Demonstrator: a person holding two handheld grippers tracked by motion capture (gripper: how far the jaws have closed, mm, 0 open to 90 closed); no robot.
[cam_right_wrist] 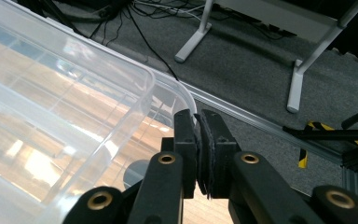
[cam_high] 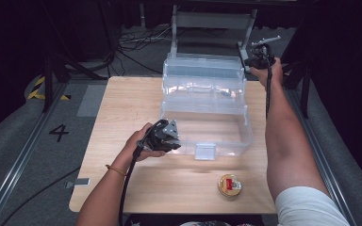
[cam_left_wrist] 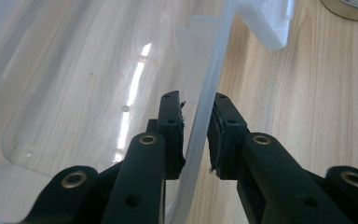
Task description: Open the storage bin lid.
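Box (cam_high: 205,110) on the table (cam_high: 122,117), lid (cam_high: 202,68) thrown back, a gripper at each end!

The left gripper (cam_left_wrist: 196,133) straddles the box's front wall near the latch (cam_left_wrist: 272,28), one jaw inside, one outside, and the jaws look just shy of pressing the plastic, so no firm pinch there. The right gripper (cam_right_wrist: 199,140) has its jaws pressed together on the lid's far corner rim. Here's the risk: that lid grip is a thin sliver of slick plastic, so a quick swing forward could slip it free and let the lid slam. With the left jaws loose, the box could skid toward the tin (cam_high: 229,184).
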